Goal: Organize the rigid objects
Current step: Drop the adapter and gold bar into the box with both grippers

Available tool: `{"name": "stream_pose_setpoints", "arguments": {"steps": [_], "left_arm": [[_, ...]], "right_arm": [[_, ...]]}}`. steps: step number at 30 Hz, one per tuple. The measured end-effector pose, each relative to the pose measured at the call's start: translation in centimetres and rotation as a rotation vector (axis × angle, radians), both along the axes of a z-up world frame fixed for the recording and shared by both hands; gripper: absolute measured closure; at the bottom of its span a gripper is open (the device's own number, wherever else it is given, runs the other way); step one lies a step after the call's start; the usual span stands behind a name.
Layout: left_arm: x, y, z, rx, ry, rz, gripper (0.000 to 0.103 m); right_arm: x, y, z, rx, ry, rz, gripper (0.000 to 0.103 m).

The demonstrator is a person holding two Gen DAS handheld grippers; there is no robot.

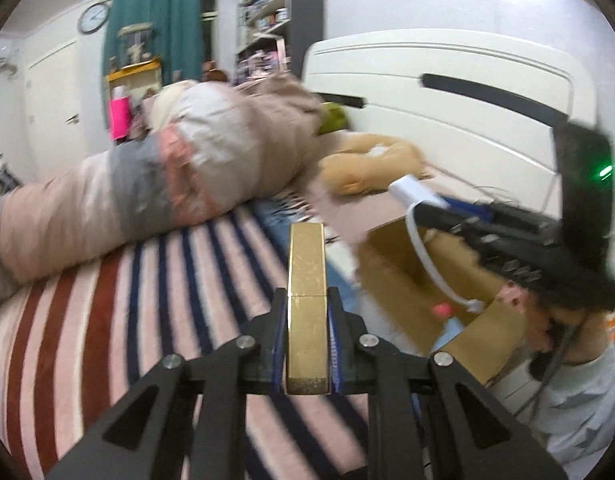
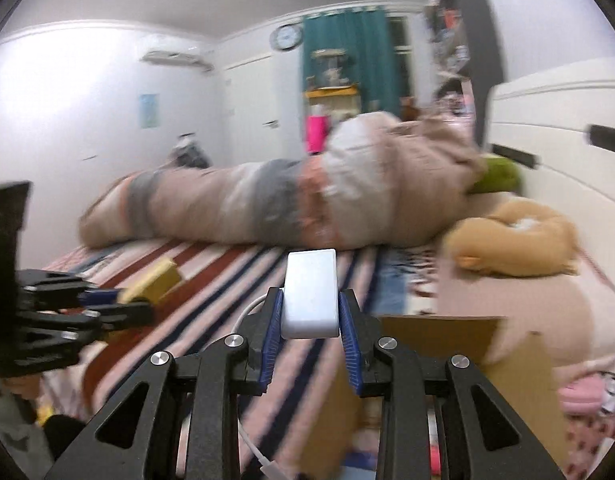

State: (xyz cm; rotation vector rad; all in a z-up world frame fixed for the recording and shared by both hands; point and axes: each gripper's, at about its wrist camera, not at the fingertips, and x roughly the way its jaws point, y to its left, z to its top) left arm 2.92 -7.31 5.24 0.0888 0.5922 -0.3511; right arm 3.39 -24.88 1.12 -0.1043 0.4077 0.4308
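Note:
My left gripper is shut on a gold rectangular box, held upright above the striped bed cover; the gripper and box also show at the left of the right wrist view. My right gripper is shut on a white power bank with a white cable hanging from it. In the left wrist view the right gripper holds it over an open cardboard box. The cardboard box's flaps lie just below and right of the right gripper.
A rolled striped quilt lies across the bed behind both grippers. A tan plush toy and a green object lie by the white headboard. A person's head is low at the right. Pink items sit beside the box.

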Motion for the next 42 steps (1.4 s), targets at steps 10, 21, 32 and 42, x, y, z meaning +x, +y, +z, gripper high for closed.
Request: {"name": "stream_pose_setpoints", "arguments": {"steps": [10,21,32,42], "left_arm": [[4.4,-10.6,-0.9,0.044,0.068,-0.149,0.088],[7.7,-15.4,-4.3,0.097,0.166,-0.227,0.088],[8.6,-15.9,-6.5,0.138,0.218,-0.236,0.088],[8.0,-14.7,-5.7,0.123,0.188,-0.219,0.088]], "right_arm": [[4.0,-6.6,-4.1,-0.103,0.131,-0.189,0.079],[4.0,-9.3,-6.1,-0.087,0.172,-0.187,0.078],[4.4,-9.4,-6.6,-0.072,0.190,-0.177,0.076],[4.3,-9.1,-6.9,-0.076,0.195,-0.174,0.071]]}}
